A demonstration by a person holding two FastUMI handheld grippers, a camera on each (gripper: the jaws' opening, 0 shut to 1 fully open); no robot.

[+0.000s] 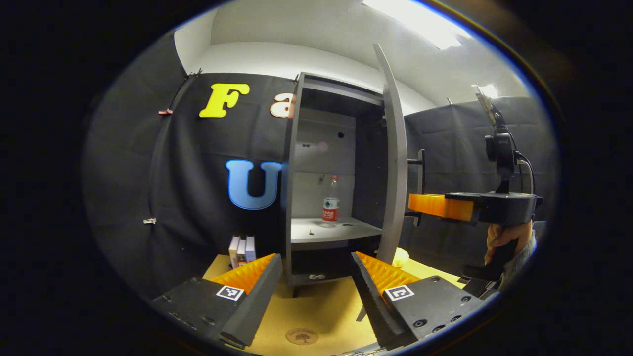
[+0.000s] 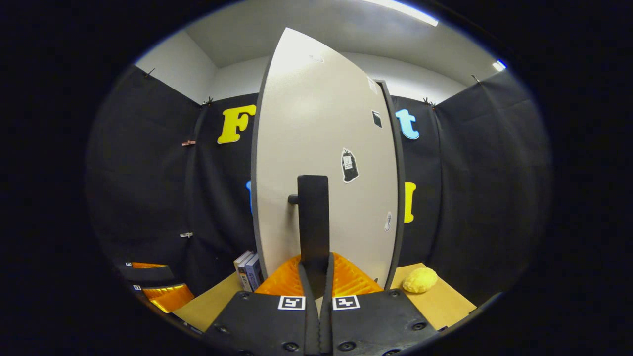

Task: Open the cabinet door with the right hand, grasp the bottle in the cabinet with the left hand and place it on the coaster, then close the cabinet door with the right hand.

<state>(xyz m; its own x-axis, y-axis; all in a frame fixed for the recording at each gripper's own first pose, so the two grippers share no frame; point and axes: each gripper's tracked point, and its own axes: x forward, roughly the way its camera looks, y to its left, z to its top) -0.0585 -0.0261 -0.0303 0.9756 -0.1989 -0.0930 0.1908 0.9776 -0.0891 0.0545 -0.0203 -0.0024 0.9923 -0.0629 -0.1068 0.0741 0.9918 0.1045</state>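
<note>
1 light, slippery plastic bottle [image 1: 331, 201] stands upright on the cabinet shelf [image 1: 316, 231]; left tongs [image 1: 312, 282] spread wide should take its mid-body, right tongs [image 2: 316, 277] clamp the door handle [image 2: 313, 222].

Bottle [image 1: 331, 202] on cabinet shelf [image 1: 346, 230]; coaster [image 1: 301, 336] on table [image 1: 321, 306].

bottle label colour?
Red, with a white band; the bottle itself is clear with a pale cap. Best in the left gripper view.

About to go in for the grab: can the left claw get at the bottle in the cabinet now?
Probably yes. The door is swung wide, the bottle stands alone on the shelf, and the left claw is open, facing it.
</note>
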